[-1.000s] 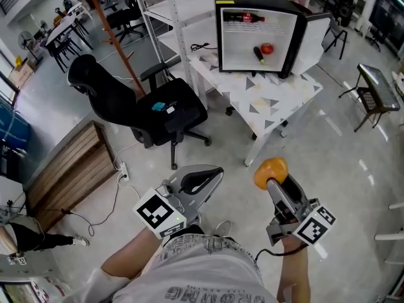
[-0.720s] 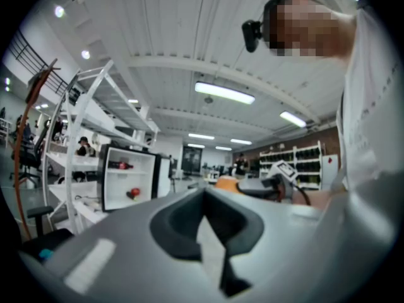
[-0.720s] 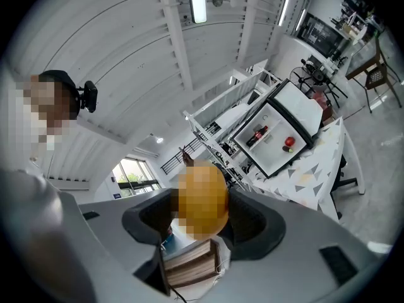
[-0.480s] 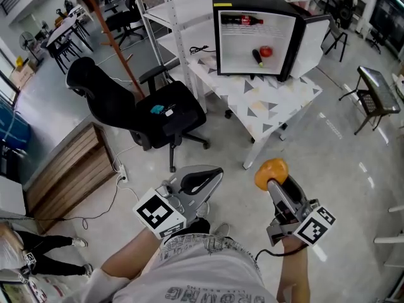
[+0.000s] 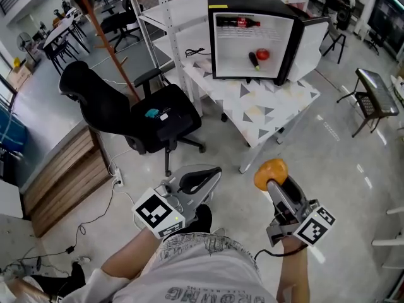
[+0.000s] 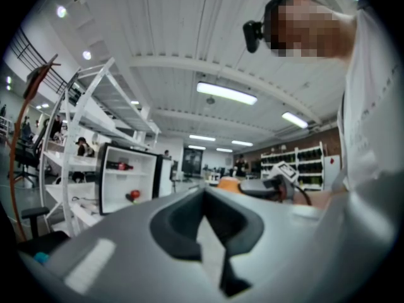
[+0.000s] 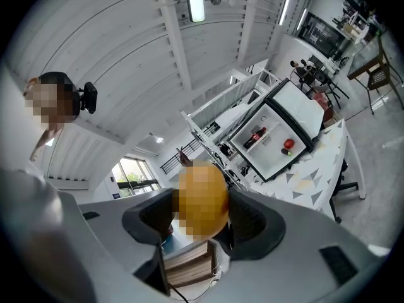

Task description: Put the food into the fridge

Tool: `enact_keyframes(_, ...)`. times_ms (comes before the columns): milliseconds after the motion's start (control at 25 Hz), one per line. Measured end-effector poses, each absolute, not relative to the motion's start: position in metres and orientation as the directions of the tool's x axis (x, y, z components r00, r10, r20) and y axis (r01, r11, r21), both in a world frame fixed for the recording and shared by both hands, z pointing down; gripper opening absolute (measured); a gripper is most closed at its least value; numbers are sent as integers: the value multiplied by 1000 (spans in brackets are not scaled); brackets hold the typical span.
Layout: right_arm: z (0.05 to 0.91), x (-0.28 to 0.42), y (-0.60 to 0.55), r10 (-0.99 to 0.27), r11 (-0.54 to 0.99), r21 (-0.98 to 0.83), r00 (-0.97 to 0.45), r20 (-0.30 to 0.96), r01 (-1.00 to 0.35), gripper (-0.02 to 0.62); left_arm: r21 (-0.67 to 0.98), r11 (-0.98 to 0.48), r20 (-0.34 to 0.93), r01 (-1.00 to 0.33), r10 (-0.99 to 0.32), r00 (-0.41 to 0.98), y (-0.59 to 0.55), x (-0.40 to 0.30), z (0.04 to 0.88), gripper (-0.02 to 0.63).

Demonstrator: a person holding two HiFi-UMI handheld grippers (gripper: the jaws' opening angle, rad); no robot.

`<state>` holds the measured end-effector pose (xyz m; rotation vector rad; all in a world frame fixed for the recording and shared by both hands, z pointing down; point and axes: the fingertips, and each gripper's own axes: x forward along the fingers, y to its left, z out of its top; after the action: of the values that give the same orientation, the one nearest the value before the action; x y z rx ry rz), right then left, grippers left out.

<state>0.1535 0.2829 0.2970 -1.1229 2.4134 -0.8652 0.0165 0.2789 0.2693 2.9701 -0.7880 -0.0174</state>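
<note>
The right gripper [image 5: 271, 179] was in the lower right of the head view. It was closed on a round orange [image 5: 270, 172]. In the right gripper view, the orange sat snug between the two jaws, touching both, and one jaw pressed on each side of it.

The left gripper [image 5: 212, 173] was in the lower middle of the head view, to the left of the other one. In the left gripper view its jaws were pressed together at the tips, and nothing was between them.

The fridge [image 5: 252, 0] was small and black, and it was at the top of the head view, well apart from both grippers. It stood on a white tabletop [image 5: 268, 106] with gray triangles on it. Its white door [image 5: 312, 40] was swung open to the right.

Inside the fridge, a dark bottle [image 5: 237, 23] with a red label lay on its side on the top shelf. Lower down sat a round red fruit [image 5: 262, 54]. Just beside it, to the left, lay a dark, long thing [image 5: 254, 60] that was too small to name.

A black office chair [image 5: 148, 115] stood on the floor left of the tabletop. A white rack [image 5: 167, 17] stood behind the chair, in the upper middle. Some wooden boards [image 5: 63, 178] lay at the left side.
</note>
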Motion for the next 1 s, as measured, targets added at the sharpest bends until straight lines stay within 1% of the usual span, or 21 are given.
enact_keyframes(360, 309, 161, 239, -785, 481, -664, -619, -34, -573, 256, 92, -869, 15, -486, -487, 873, 234, 21, 283, 6)
enact_keyframes(1000, 322, 143, 121, -784, 452, -687, -620, -2, -569, 256, 127, -868, 41, -481, -480, 876, 113, 6, 300, 6)
